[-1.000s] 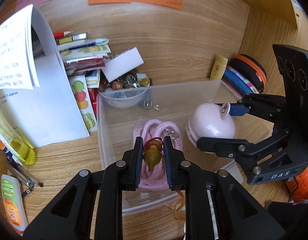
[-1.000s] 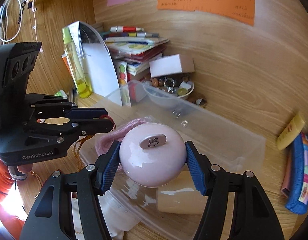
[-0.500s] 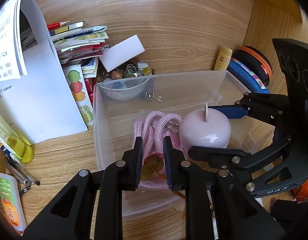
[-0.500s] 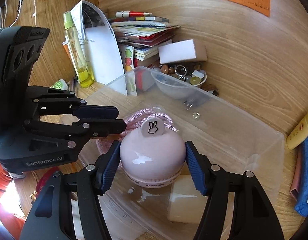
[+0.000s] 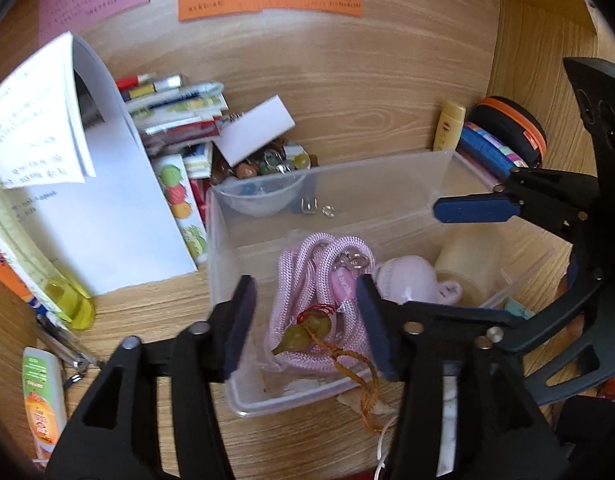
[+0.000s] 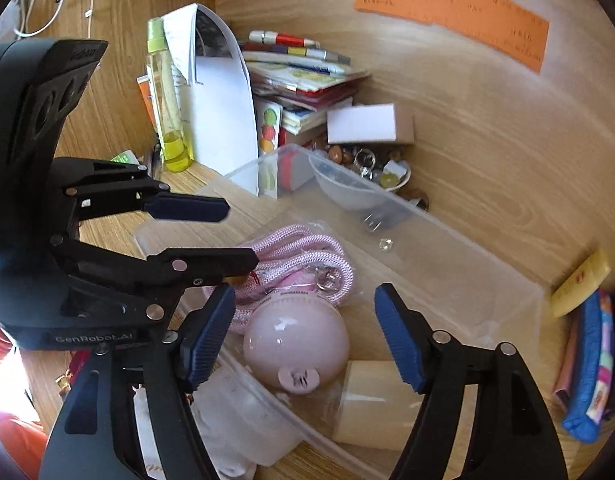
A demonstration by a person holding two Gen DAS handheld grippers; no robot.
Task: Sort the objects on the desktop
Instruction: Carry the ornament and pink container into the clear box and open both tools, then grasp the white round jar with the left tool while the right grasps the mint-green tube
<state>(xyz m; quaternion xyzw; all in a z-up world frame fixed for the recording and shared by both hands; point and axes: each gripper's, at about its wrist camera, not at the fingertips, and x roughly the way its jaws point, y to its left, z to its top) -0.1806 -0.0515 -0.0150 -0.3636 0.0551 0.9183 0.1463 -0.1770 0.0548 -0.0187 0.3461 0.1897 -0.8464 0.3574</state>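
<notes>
Pink dome gadget [image 6: 295,344] is lying on side inside clear plastic bin [image 6: 459,264], touching pink rope [image 5: 307,264]. Small gourd charm [image 5: 303,334] is resting on rope, its cord hanging over bin edge. I am seeing my right gripper [image 6: 303,336] opening, pads apart from dome on both sides. My left gripper [image 5: 303,328] is opening too, charm lying free between pads. Cream cylinder [image 6: 379,404] is sitting beside dome. Bowl of trinkets [image 5: 263,196] is standing behind bin, near stack of books [image 6: 307,88].
</notes>
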